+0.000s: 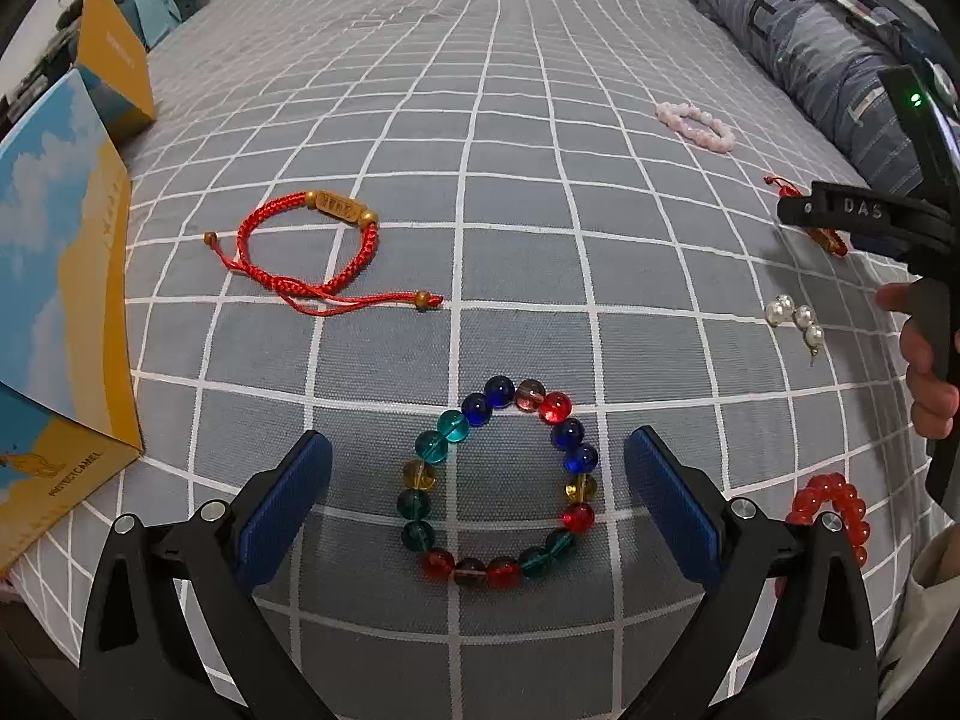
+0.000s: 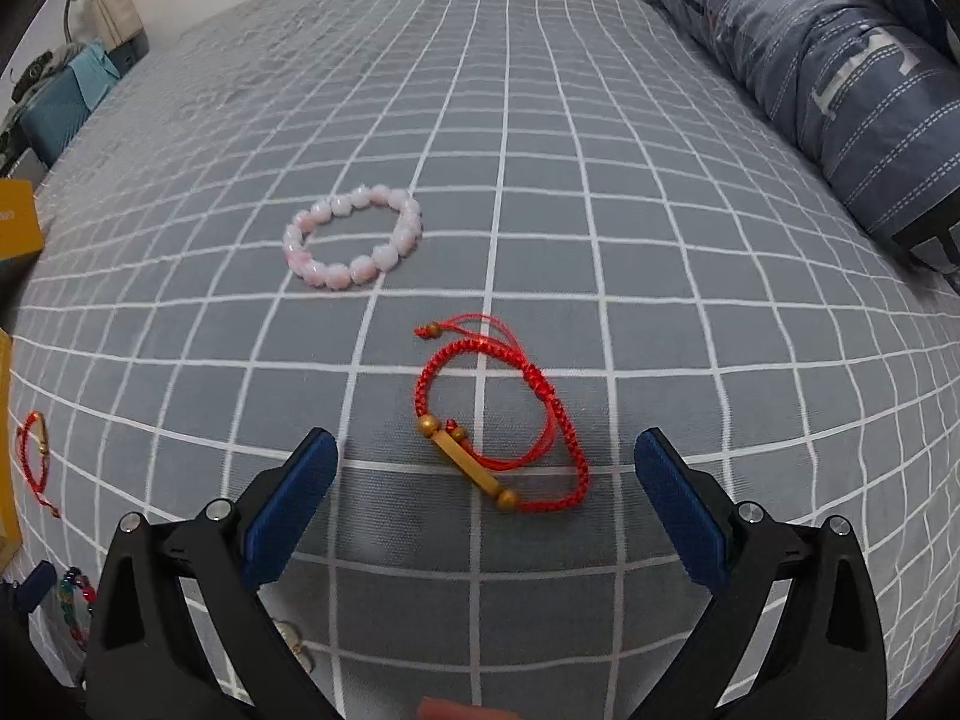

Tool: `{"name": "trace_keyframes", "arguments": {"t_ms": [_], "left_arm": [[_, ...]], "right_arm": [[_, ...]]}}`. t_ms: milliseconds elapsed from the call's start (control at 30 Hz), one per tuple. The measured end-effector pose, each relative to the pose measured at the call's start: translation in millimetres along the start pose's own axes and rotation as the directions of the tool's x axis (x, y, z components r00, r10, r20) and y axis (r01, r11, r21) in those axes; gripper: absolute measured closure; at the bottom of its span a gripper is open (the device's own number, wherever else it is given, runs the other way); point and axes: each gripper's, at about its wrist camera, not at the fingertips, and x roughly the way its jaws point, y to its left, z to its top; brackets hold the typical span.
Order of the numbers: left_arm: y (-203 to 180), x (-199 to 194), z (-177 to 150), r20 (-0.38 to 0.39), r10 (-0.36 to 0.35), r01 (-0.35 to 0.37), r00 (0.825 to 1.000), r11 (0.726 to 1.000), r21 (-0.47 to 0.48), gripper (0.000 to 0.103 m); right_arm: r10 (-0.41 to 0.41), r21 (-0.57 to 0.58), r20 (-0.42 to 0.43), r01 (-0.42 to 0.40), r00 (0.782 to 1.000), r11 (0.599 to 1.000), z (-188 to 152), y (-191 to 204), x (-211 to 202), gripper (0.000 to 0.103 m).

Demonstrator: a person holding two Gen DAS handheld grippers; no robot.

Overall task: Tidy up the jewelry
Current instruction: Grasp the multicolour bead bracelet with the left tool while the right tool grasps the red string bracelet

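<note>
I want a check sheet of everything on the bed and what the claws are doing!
Surface: bedsheet, grey with white grid.
Job's things: bead bracelet between the left claw's fingers; cord bracelet ahead of the right claw; second cord bracelet; pink bracelet; pearls; red bead bracelet.
Clutter: yellow-blue boxes.
Grippers: left claw open; right claw open.
Cables: nothing seen.
Surroundings: rolled quilt.
</note>
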Motion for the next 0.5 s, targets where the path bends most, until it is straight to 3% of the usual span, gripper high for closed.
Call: {"name": "trace_keyframes", "arguments": {"t_ms": [133,267,500], "left_arm": [[-1,1,-1,-0.007,0.014,-0.014,1.0,1.0,0.01,0.007],[-1,0,-1,-0.009,0.028,-0.028,1.0,1.0,0.012,0.016],[-1,-9,-8,0.002,0.027,-0.027,1.0,1.0,0.0,0.044]], "right_arm": [[-0.014,0.003,-0.013,0.014,1.0,1.0,-1,1,6,0.008],[-0.006,0.012,-0.022,0.006,1.0,1.0,-2,-1,7,0.019],[-0.015,0.032,-0.022,0.015,1.0,0.999,-3,-3,3,0.046]]}}
